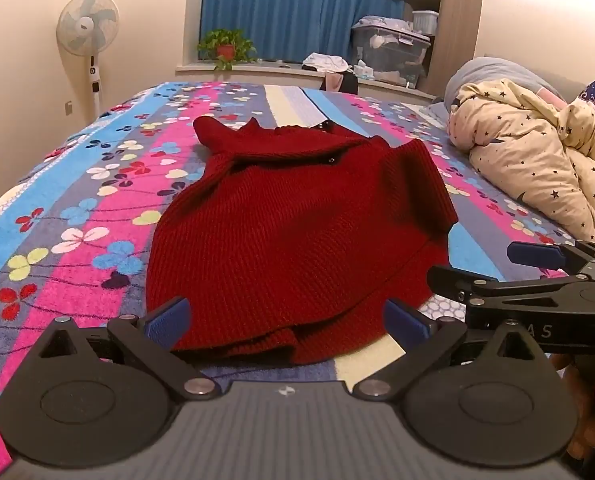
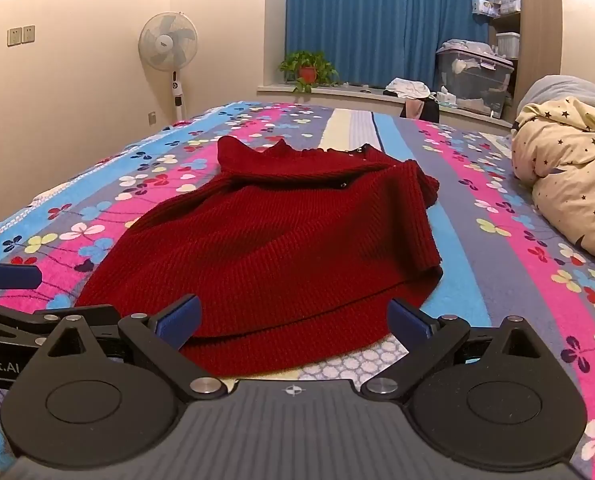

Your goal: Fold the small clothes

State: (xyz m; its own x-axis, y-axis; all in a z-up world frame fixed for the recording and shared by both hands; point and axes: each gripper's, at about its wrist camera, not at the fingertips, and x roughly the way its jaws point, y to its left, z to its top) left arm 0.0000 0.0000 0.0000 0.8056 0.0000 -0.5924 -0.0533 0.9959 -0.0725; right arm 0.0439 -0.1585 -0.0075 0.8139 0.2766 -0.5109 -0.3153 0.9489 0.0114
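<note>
A small dark red knitted sweater [image 1: 289, 232] lies spread on the flowered bedspread [image 1: 77, 208], collar away from me, hem nearest. In the left wrist view my left gripper [image 1: 285, 320] stands open just above the hem, blue pads wide apart, nothing between them. The right gripper [image 1: 509, 268] shows at the right edge of that view, open, beside the sweater's right hem corner. In the right wrist view the sweater [image 2: 281, 240] fills the middle. My right gripper [image 2: 295, 318] is open over the hem. One left gripper finger [image 2: 9, 276] pokes in at the left edge.
A cream star-patterned quilt [image 1: 537, 160] is bundled on the bed's right side. Beyond the bed stand a pedestal fan [image 1: 87, 28], a potted plant [image 1: 225, 46] on the window ledge, blue curtains and a plastic storage box [image 1: 389, 52]. A hand [image 1: 585, 400] holds the right gripper.
</note>
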